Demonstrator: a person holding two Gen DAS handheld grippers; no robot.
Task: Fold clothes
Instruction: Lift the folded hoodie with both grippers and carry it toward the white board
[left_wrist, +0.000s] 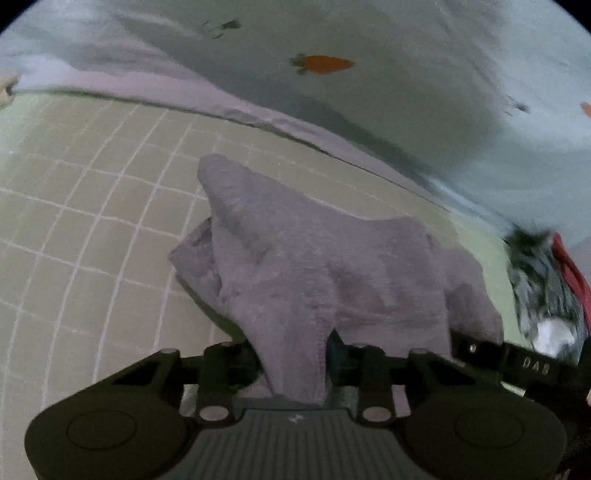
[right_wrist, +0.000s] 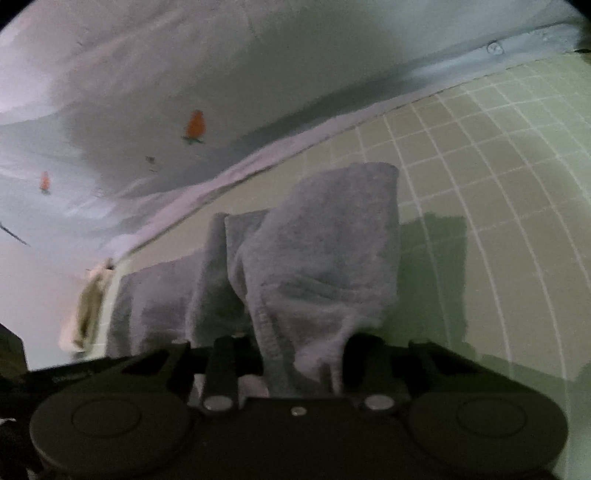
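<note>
While both cameras look forward over a pale green mat (left_wrist: 92, 206) ruled with a white grid, I see the surface filling the left half of the left wrist view and the right side of the right wrist view. Beyond the mat's far edge lies a light blue sheet (left_wrist: 424, 92) printed with orange carrots (left_wrist: 323, 63) and small dark figures, rumpled into soft folds; a lavender strip of fabric (left_wrist: 207, 98) runs along the border between sheet and mat. The grey towel-like garment (left_wrist: 314, 258) sits in the centre of both frames, bunched and lifted off the mat, casting a dark shadow on the grid at the right of the right wrist view. My left gripper (left_wrist: 291, 363) has its jaws pinching a gathered fold of the garment at the bottom centre of its frame, and my right gripper (right_wrist: 303, 360) likewise has its jaws closed on a hanging fold of the same cloth. In the left wrist view, at the right edge, a dark mottled bundle with a red edge (left_wrist: 546, 280) lies by the mat; it is too blurred for me to identify. In the right wrist view, a small cream-coloured item (right_wrist: 86, 306) sits at the mat's left corner, also blurred.
</note>
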